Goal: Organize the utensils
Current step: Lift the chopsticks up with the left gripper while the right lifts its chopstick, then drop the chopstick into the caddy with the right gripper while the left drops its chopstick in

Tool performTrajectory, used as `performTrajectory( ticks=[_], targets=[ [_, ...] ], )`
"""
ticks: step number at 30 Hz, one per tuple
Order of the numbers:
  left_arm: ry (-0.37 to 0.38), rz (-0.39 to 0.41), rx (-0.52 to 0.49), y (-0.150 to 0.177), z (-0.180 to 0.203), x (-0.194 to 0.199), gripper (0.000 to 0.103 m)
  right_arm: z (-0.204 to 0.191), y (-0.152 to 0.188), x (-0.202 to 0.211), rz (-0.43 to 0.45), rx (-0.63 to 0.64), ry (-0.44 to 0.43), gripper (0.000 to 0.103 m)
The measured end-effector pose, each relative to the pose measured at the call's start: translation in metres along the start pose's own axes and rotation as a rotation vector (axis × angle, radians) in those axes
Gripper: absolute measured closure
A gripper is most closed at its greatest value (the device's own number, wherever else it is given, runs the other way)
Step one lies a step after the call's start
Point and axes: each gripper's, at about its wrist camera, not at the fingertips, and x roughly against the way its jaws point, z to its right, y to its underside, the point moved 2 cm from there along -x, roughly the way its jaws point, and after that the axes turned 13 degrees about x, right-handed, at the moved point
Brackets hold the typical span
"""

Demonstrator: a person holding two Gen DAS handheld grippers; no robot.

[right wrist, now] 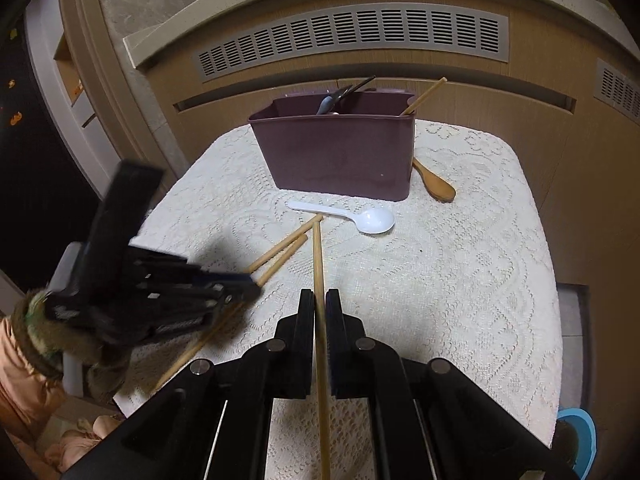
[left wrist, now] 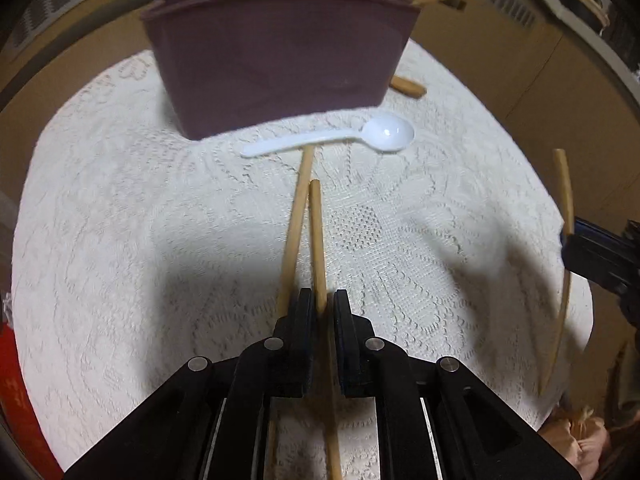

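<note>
A maroon utensil bin stands on the lace tablecloth, with a white spoon lying just before it. Nearer than the spoon, the left gripper is clamped narrowly on one chopstick, and the right gripper pinches another chopstick.

Left gripper and right gripper both hover low, jaws nearly closed, each pinching something thin.

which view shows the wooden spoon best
The right wrist view: the wooden spoon lies on the lace cloth right of the maroon bin, its bowl fully visible. In the left wrist view only a brown sliver shows past the bin's corner.
</note>
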Motion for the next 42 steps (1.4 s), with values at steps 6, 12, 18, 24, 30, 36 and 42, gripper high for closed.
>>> performTrajectory(
  ticks=[6,12,18,24,30,36,42],
  targets=[
    [-0.023,-0.045,-0.031,-0.014,0.015,-0.008,0.088,0.000,0.002,-0.002,0.006,0.003,-0.014,0.097],
    [-0.047,0.088,-0.020,-0.008,0.026,0.006,0.096,0.001,0.002,0.002,0.020,-0.003,-0.008,0.097],
    [0.110,0.397,0.072,0.008,0.023,0.103,0.096,0.002,-0.006,0.038,0.097,0.000,-0.025,0.097],
    [0.180,0.762,0.036,-0.030,0.029,0.233,0.096,0.006,-0.068,0.123,0.367,0.044,0.061,0.097],
    [0.175,1.007,0.015,-0.107,0.036,0.311,0.096,0.017,-0.163,0.188,0.586,0.116,0.176,0.097],
    [0.171,1.106,0.017,-0.174,0.025,0.325,0.096,0.037,-0.226,0.181,0.601,0.159,0.226,0.097],
    [0.170,1.072,0.030,-0.207,0.010,0.280,0.096,0.059,-0.238,0.136,0.563,0.137,0.208,0.097]
  ],
)
